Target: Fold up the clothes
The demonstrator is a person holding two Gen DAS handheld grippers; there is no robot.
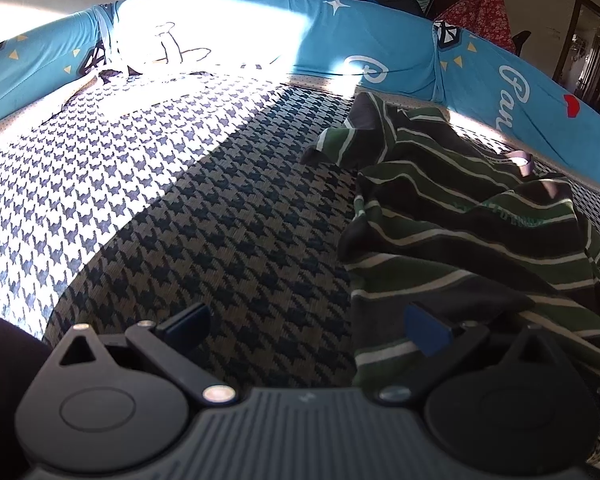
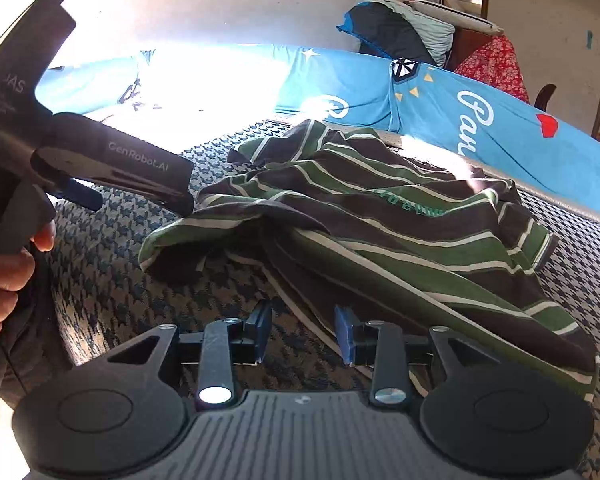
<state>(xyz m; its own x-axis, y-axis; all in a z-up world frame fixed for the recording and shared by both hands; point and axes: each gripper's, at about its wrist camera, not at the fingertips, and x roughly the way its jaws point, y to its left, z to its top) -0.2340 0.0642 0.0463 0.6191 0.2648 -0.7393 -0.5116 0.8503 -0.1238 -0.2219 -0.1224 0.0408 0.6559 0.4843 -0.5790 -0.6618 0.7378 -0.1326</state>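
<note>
I'm working over a bed spread with a houndstooth blanket point(image 1: 188, 184), blue printed bolsters point(image 1: 380, 44) along its far edge. The green-and-brown striped shirt point(image 2: 380, 216) lies crumpled on the blanket's right half, with no neat fold showing, so I judge nearly all the folding is left. My left gripper point(image 1: 306, 326) hangs wide apart and empty beside the shirt's near edge. My right gripper point(image 2: 304, 334) is partly apart over the hem, gripping nothing.

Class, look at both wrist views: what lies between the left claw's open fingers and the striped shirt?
In the left wrist view nothing separates them: the left claw hangs open over the houndstooth cover, and its right finger already overlaps the striped shirt.
</note>
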